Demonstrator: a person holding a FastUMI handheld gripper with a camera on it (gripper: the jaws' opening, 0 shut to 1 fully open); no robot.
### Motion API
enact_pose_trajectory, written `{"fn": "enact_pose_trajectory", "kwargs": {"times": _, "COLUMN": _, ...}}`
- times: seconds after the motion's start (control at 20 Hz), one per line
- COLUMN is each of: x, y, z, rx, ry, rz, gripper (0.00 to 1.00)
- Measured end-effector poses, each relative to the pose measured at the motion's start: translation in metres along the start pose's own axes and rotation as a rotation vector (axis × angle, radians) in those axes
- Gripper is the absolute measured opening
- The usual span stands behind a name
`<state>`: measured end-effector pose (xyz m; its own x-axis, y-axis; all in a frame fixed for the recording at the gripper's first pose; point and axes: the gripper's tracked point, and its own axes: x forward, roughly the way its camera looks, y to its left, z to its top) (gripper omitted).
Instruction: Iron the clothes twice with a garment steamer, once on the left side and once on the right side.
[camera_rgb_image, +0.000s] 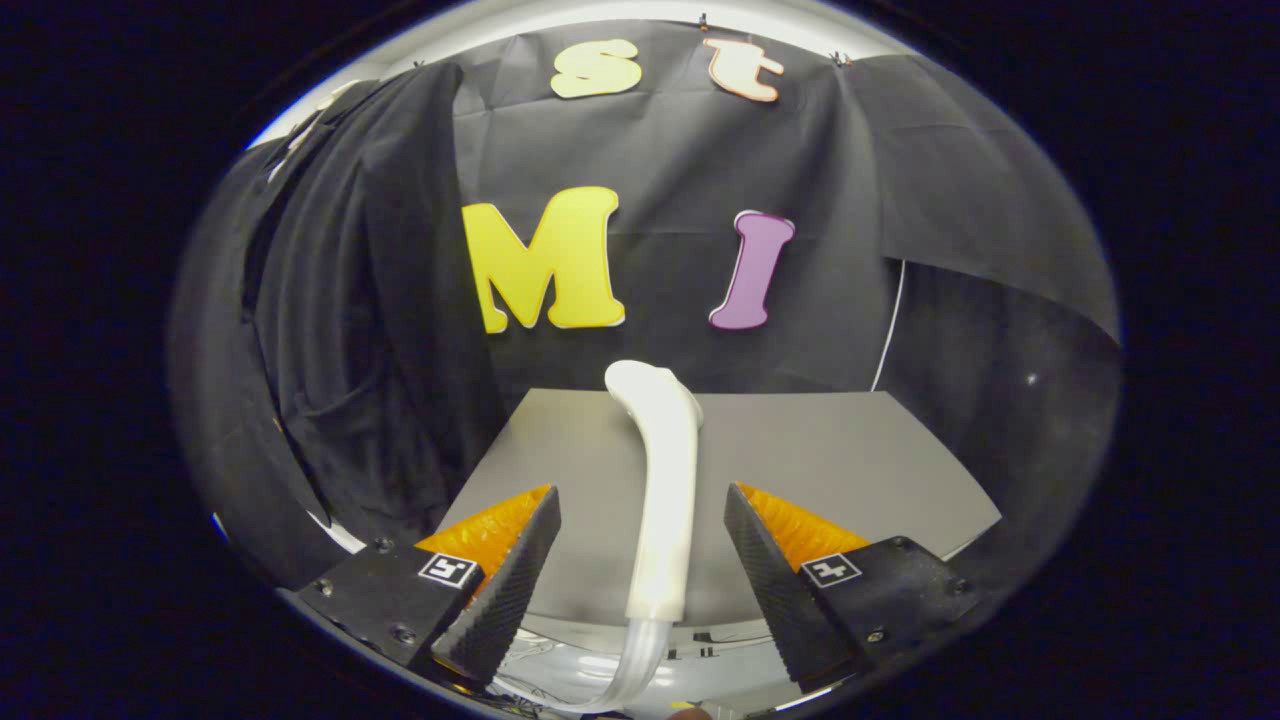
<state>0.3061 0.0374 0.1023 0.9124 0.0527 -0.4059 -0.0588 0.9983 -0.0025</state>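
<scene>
A white garment steamer (664, 480) lies on the grey table (850, 460), handle toward me and head pointing at the back wall. Its translucent hose (630, 670) runs off the near table edge. My gripper (642, 525) is open, one finger on each side of the steamer's handle, neither pad touching it. A black garment (360, 330) hangs to the left of the table, its folds reaching down past the table's left edge.
The black cloth wall stands close behind the table. A thin white cord (888, 330) runs down the wall at the table's back right corner. The table's surface to the right of the steamer is bare grey.
</scene>
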Motion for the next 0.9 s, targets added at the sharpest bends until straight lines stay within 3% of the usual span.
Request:
{"fn": "enact_pose_trajectory", "kwargs": {"times": 0.4, "x": 0.052, "y": -0.015, "z": -0.017, "rx": 0.019, "ry": 0.191, "rz": 0.000, "gripper": 0.98}}
{"fn": "enact_pose_trajectory", "kwargs": {"times": 0.7, "x": 0.064, "y": -0.023, "z": -0.034, "rx": 0.002, "ry": 0.270, "rz": -0.053, "gripper": 0.72}}
{"fn": "enact_pose_trajectory", "kwargs": {"times": 0.9, "x": 0.066, "y": -0.016, "z": -0.036, "rx": -0.008, "ry": 0.279, "rz": -0.047, "gripper": 0.55}}
